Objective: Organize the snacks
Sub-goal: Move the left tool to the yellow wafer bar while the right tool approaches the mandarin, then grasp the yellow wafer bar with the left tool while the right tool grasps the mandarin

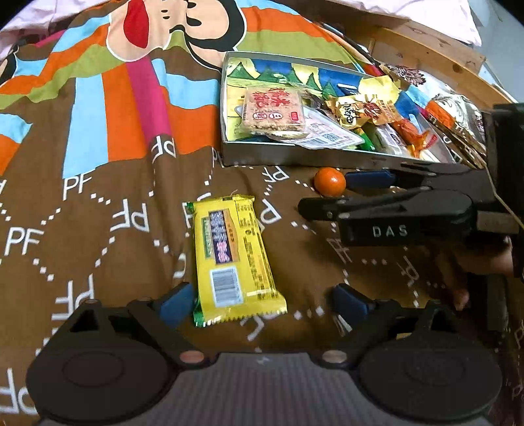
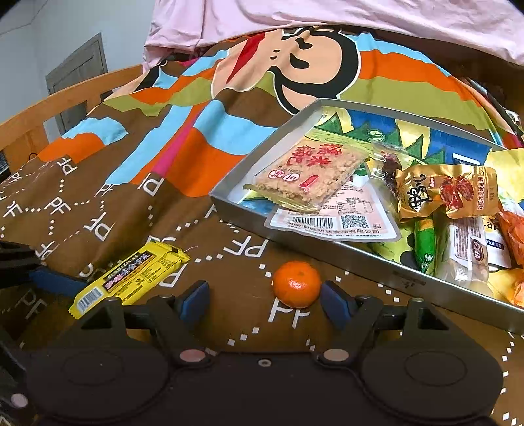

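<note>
A yellow snack bar packet (image 1: pixel 234 255) lies flat on the brown bedspread. Its near end sits between the pads of my left gripper (image 1: pixel 263 303), close to the left pad; the jaws stand wide and open. A small orange mandarin (image 2: pixel 296 283) rests on the bedspread in front of the metal tray (image 2: pixel 425 281). My right gripper (image 2: pixel 266 301) is open around the mandarin, which sits next to the right pad and far from the left one. In the left wrist view the right gripper (image 1: pixel 327 193) reaches in from the right to the mandarin (image 1: pixel 329 182).
The tray (image 1: pixel 294 160) holds several wrapped snacks, among them a rice cake pack (image 2: pixel 304 177) and a gold pouch (image 2: pixel 442 193). A wooden bed frame (image 2: pixel 49 108) runs along the left, and pink bedding (image 2: pixel 327 19) lies beyond. A hand (image 1: pixel 484 262) holds the right gripper.
</note>
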